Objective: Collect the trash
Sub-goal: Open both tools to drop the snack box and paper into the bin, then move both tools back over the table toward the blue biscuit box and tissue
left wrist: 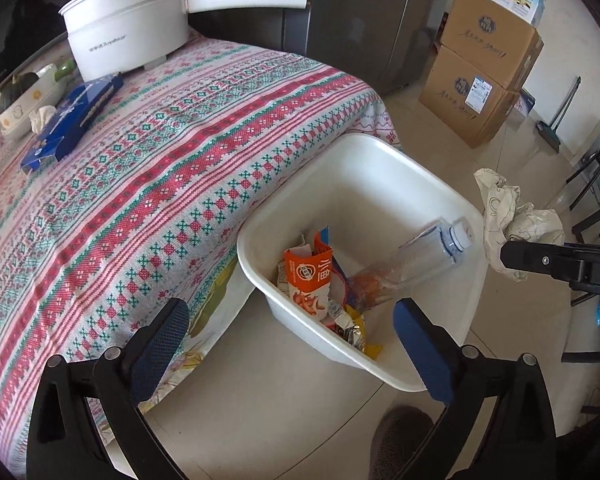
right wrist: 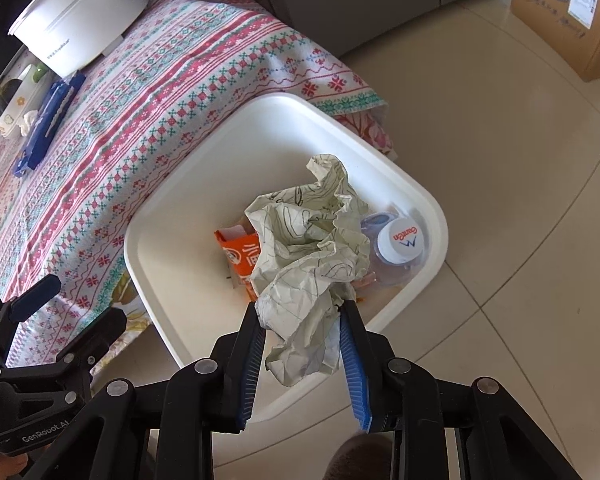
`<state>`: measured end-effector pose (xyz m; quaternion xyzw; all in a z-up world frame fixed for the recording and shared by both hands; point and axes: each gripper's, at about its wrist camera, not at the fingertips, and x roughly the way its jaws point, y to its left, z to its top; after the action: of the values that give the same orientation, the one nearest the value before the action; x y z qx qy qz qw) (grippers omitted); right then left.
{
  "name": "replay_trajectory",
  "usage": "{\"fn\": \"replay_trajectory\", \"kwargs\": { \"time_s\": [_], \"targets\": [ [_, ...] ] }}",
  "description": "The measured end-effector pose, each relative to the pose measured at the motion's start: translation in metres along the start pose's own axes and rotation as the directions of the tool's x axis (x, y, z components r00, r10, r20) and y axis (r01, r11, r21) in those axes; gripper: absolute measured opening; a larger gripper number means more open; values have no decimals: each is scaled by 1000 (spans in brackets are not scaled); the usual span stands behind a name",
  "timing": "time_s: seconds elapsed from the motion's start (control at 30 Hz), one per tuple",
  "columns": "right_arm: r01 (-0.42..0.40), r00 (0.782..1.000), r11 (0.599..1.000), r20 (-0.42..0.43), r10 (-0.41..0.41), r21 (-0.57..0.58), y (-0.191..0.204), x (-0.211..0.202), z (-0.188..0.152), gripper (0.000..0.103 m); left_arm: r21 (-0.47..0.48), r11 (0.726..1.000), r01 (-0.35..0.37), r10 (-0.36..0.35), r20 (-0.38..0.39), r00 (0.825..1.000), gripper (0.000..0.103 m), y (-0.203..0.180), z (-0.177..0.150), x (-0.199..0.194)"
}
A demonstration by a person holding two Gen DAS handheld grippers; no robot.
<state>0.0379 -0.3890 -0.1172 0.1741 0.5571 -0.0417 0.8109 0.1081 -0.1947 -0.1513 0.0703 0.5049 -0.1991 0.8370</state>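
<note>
A white bin (left wrist: 380,160) (right wrist: 172,288) stands on the floor beside the table. It holds an orange snack packet (left wrist: 306,276) (right wrist: 236,256), a clear plastic bottle (left wrist: 416,260) (right wrist: 400,244) and foil wrappers (left wrist: 352,328). My right gripper (right wrist: 302,308) is shut on a crumpled sheet of paper (right wrist: 312,248) (left wrist: 512,220) and holds it above the bin; it also shows at the right of the left wrist view (left wrist: 540,258). My left gripper (left wrist: 292,316) (right wrist: 56,300) is open and empty, low by the bin's near side.
The table has a patterned cloth (left wrist: 160,168) (right wrist: 140,92). On it are a white electric pot (left wrist: 132,28) (right wrist: 76,16), a blue box (left wrist: 76,116) (right wrist: 48,120) and dishes (left wrist: 28,100). Cardboard boxes (left wrist: 488,64) (right wrist: 568,12) stand on the tiled floor.
</note>
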Motion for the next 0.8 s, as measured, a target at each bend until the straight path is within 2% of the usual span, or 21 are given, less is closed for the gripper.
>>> {"fn": "replay_trajectory", "kwargs": {
  "time_s": [0.1, 0.17, 0.2, 0.23, 0.33, 0.8],
  "targets": [
    [-4, 1000, 1000, 10, 4, -3, 5, 0, 2, 37, 0, 1000, -9, 9, -5, 1000, 103, 4, -3, -5],
    [-5, 1000, 1000, 23, 5, 10, 7, -2, 4, 55, 0, 1000, -19, 19, -4, 1000, 103, 8, -5, -8],
    [-6, 999, 1000, 32, 6, 22, 7, -3, 5, 72, -4, 1000, -22, 22, -4, 1000, 103, 11, -6, -10],
    [-12, 999, 999, 42, 10, 35, 7, -4, 6, 80, -11, 1000, -22, 22, -6, 1000, 103, 14, -7, -11],
    [-35, 998, 998, 45, 33, 51, 9, -6, 9, 80, -34, 999, -17, 16, -10, 1000, 103, 26, -10, -15],
    [-44, 998, 998, 45, 42, 45, 37, -1, 13, 83, -152, 988, -23, 24, 4, 1000, 103, 90, -28, -44]
  ]
}}
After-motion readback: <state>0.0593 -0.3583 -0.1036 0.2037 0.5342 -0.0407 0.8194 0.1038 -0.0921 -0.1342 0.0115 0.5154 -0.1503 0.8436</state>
